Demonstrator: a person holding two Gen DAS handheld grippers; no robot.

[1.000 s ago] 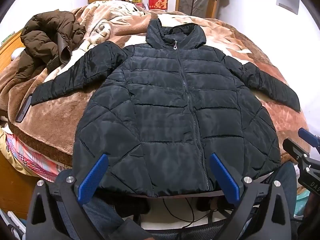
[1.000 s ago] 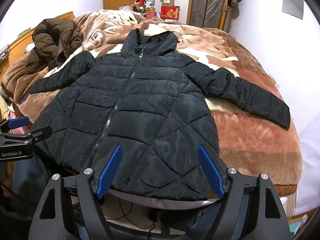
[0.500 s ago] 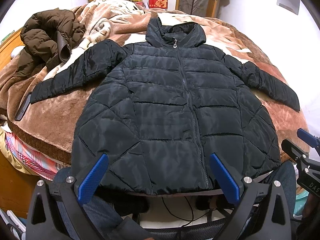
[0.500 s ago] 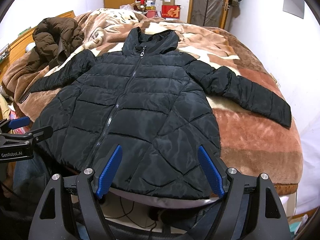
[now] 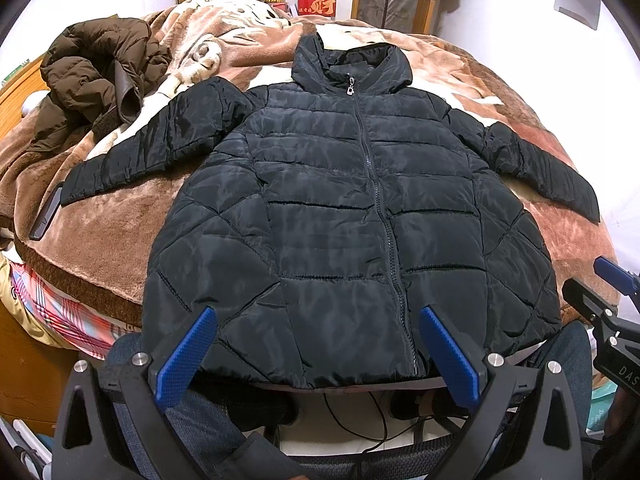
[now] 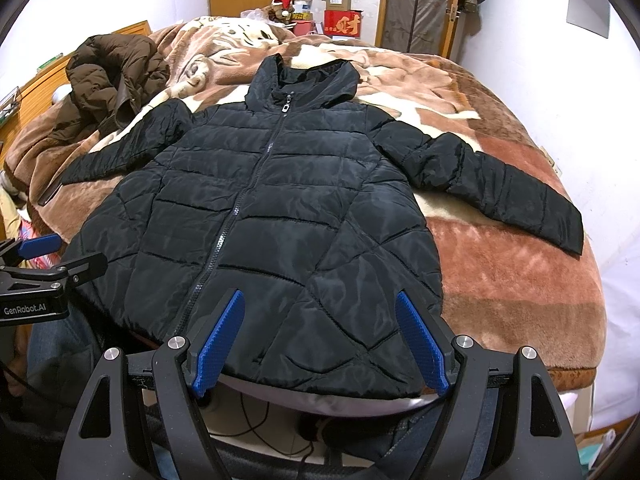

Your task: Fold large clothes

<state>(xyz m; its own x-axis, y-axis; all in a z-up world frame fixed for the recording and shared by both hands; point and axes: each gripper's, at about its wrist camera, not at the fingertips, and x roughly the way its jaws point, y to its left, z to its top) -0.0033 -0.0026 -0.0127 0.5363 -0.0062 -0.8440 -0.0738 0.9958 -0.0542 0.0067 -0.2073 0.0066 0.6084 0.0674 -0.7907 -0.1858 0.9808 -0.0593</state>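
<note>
One black puffer jacket (image 5: 340,208) lies front-up and zipped on the brown plush blanket (image 5: 100,248) of the bed, hood toward 12 o'clock, both sleeves spread out, hem hanging a little over the bed edge at 6 o'clock. Almost nothing has changed over the last second: the jacket has not shifted, and both cameras have only crept slightly, the collar sitting a touch lower in each view than before. My reading is that folding has not begun and the grippers are lining up for a first grab, probably a sleeve or a hem corner.

The left gripper (image 5: 316,352) hovers over the hem with its blue pads wide apart, holding nothing; the right gripper (image 6: 320,340) likewise stands spread and empty above the hem on the other side of the zip.

The left wrist view shows the left sleeve (image 5: 160,144) running to 9 o'clock, its cuff beside a dark flat object (image 5: 46,216) I cannot identify. The right wrist view shows the right sleeve (image 6: 500,188) in full out to 3 o'clock. Both show the brown coat (image 6: 112,80) heaped at 10 o'clock, well apart from the jacket
</note>
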